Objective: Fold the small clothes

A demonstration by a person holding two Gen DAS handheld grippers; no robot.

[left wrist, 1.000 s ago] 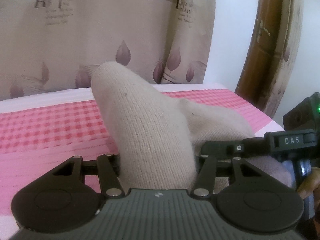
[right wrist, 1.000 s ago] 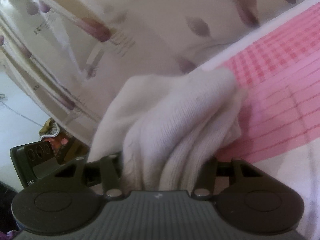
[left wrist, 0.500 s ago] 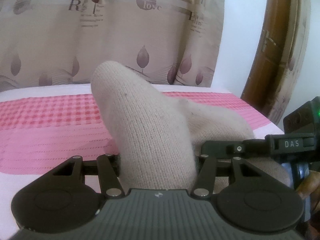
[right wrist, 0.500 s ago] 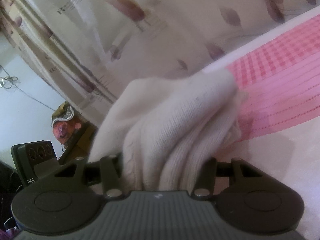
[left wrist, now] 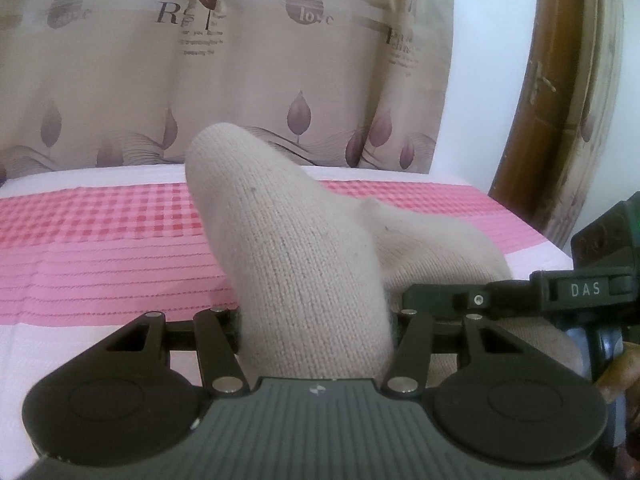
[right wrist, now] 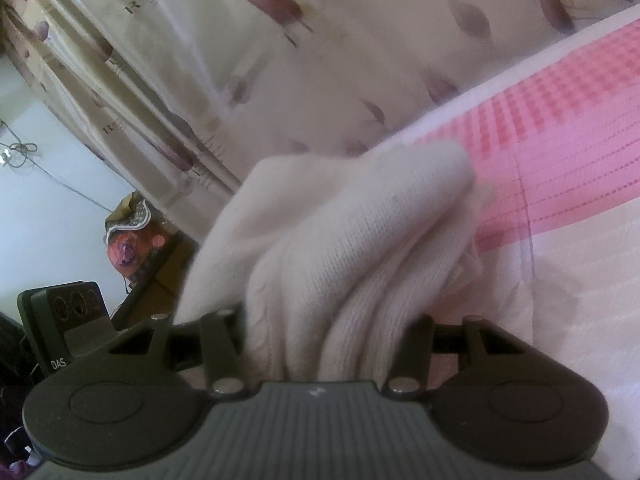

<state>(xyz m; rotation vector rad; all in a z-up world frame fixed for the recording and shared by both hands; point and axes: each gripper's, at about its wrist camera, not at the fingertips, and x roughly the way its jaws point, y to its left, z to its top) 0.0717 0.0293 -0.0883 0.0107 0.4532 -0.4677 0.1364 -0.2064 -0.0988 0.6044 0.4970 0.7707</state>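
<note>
I hold the cream knit garment (left wrist: 312, 280) above the bed (left wrist: 100, 256), both grippers' jaws clamped on it, ready to fold

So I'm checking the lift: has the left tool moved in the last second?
Yes. The left tool tilted upward: the curtain slid downward in its view.

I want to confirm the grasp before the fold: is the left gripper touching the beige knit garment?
Touching. The left wrist view shows the beige knit garment bunched between the left gripper jaws, filling them.
</note>
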